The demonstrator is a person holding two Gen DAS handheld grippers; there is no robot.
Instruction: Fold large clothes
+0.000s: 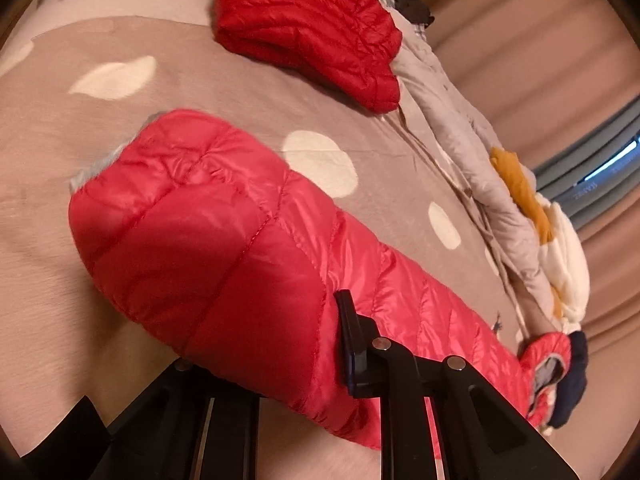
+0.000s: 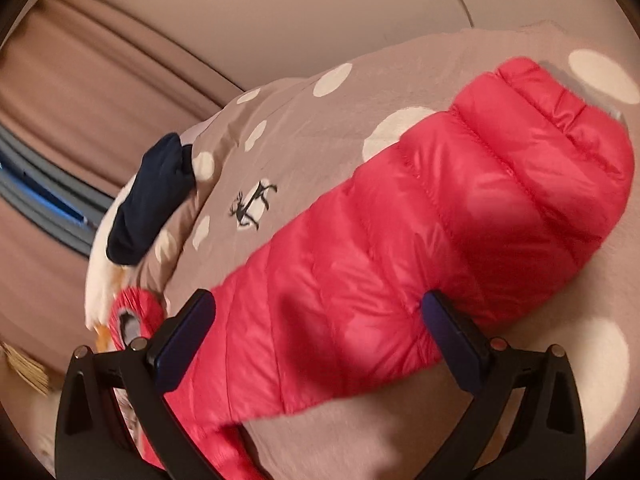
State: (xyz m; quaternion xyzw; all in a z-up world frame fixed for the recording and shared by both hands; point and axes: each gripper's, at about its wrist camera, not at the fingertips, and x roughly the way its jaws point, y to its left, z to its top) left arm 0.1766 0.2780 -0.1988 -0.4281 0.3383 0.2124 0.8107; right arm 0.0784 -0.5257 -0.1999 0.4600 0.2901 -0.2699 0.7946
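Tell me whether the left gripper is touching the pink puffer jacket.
Touching. In the left wrist view the left gripper is shut on the pink puffer jacket: its dark finger presses into the quilted fabric, which bunches up over the other finger.

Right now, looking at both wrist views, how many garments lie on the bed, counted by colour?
Pinkish-red puffer jacket: 1
Darker red puffer jacket, folded: 1
Navy garment: 1
Mustard-yellow garment: 1
Cream-white garment: 1
Dark garment at the far edge, too small to identify: 1
Total: 6
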